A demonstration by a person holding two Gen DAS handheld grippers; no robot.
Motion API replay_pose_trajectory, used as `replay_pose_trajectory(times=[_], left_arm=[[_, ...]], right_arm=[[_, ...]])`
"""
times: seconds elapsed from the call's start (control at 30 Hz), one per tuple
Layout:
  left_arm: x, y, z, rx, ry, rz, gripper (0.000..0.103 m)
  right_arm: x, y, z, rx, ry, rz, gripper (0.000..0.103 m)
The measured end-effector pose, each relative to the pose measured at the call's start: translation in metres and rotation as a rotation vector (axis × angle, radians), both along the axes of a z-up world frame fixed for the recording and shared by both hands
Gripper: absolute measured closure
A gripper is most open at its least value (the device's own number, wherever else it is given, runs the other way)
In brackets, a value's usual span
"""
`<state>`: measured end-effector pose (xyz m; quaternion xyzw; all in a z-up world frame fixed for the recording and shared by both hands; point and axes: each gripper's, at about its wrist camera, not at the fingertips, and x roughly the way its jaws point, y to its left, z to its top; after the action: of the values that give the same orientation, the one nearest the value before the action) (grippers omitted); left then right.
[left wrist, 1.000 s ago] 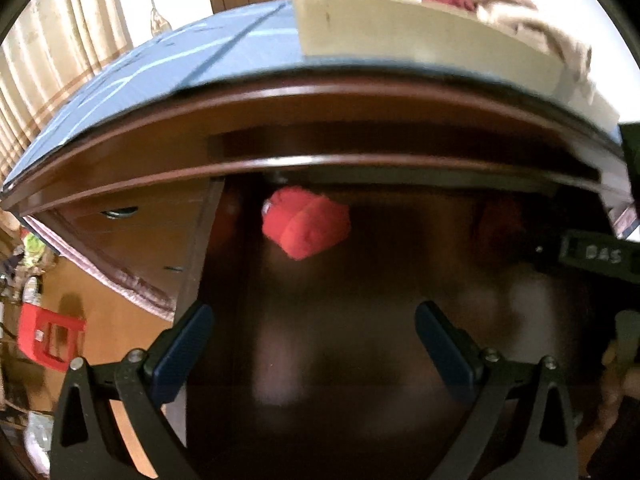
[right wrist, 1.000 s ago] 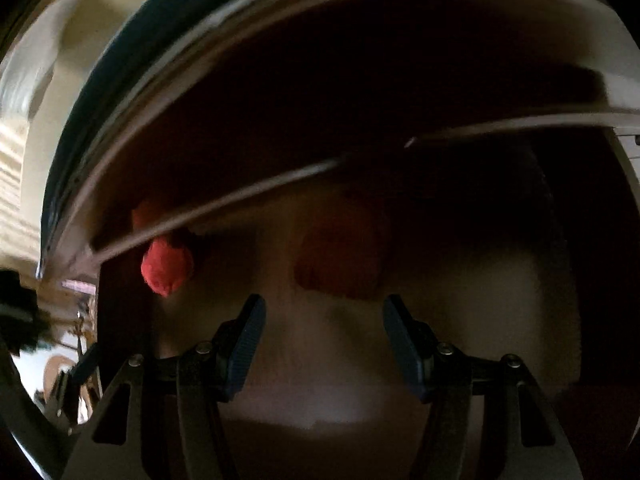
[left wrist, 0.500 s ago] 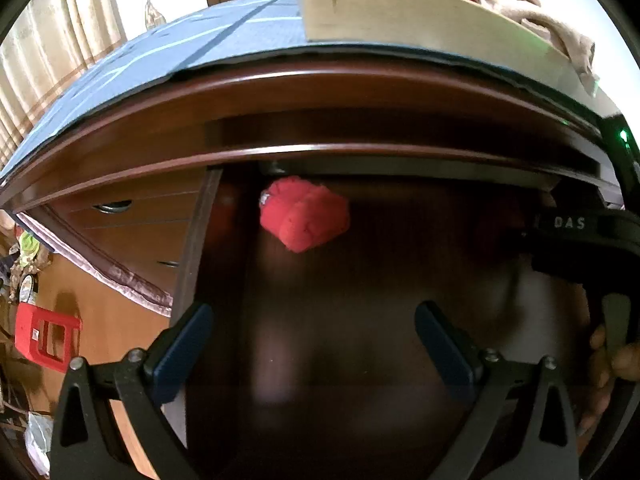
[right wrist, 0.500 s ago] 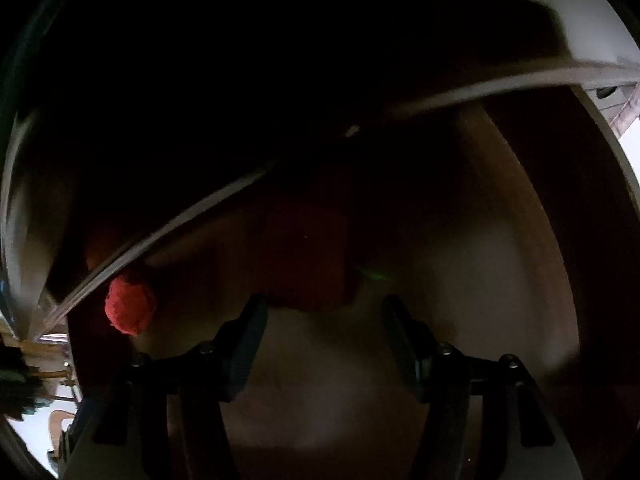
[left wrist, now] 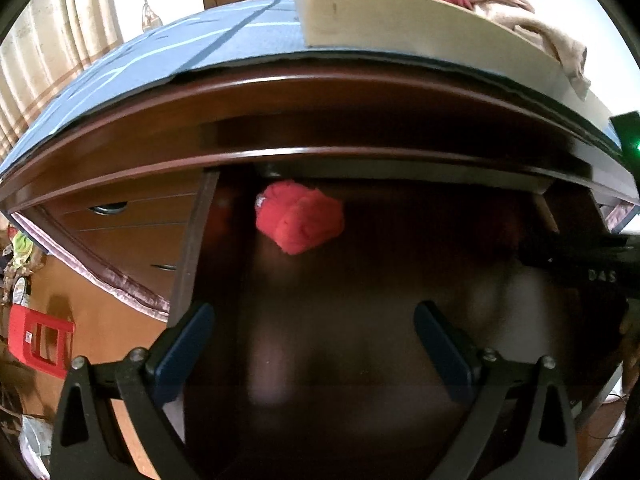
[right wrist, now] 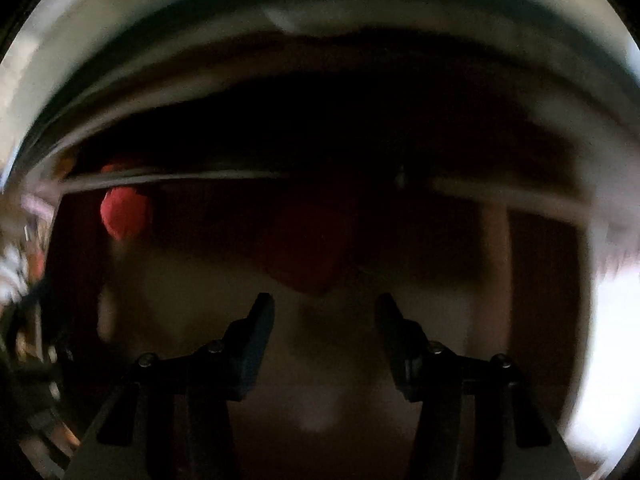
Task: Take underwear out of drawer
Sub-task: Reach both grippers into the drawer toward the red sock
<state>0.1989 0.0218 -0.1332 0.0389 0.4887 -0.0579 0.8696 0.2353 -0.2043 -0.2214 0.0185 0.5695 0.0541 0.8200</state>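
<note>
Right hand-held gripper [right wrist: 324,320], half open and empty, should straddle the dark red underwear [right wrist: 308,240] near the drawer [right wrist: 540,280] back edge, then pinch firmly.

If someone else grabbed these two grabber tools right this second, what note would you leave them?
Left gripper: open, empty, held at the open drawer.
Right gripper: open, empty, inside the drawer, just short of a dark red folded piece.
A bright red underwear bundle lies at the back left.
Done: drawer open. Left: grasp and lift out the underwear; nothing is gripped yet.
</note>
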Motion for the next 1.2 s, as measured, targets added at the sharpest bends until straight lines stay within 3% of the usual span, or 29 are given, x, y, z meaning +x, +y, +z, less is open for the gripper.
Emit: replay_pose_trajectory(times=[0.13,0.27,0.4,0.53,0.63,0.73,0.93,1.07,1.2], left_arm=[[-0.001,0.005,0.002,-0.036,-0.015,0.020,0.002],[-0.003,0.011,0.006,-0.089,-0.016,0.052,0.003],[-0.009,0.022,0.010,-0.192,-0.001,0.113,0.003],[-0.014,0.022,0.015,-0.192,0.007,0.108,0.003],[-0.016,0.021,0.018,-0.191,0.005,0.105,0.003],[-0.015,0.021,0.021,-0.191,0.013,0.114,0.003],[-0.007,0.014,0.030,-0.181,-0.002,0.120,0.003],[0.004,0.011,0.025,-0.251,0.066,0.166,0.003],[0.010,0.008,0.018,-0.319,0.083,0.269,0.003]], right_arm=[[0.003,0.027,-0.011,-0.050,0.016,0.256,0.048],[0.004,0.043,-0.032,-0.161,-0.042,0.378,0.048],[0.013,0.070,-0.047,-0.217,-0.036,0.423,0.048],[0.022,0.075,-0.059,-0.281,-0.065,0.443,0.048],[0.018,0.086,-0.071,-0.370,-0.132,0.470,0.067],[0.012,0.087,-0.083,-0.415,-0.136,0.513,0.072],[0.018,0.091,-0.093,-0.377,-0.086,0.537,0.078],[0.016,0.080,-0.096,-0.288,0.009,0.509,0.079],[-0.002,0.082,-0.094,-0.201,0.012,0.514,0.079]])
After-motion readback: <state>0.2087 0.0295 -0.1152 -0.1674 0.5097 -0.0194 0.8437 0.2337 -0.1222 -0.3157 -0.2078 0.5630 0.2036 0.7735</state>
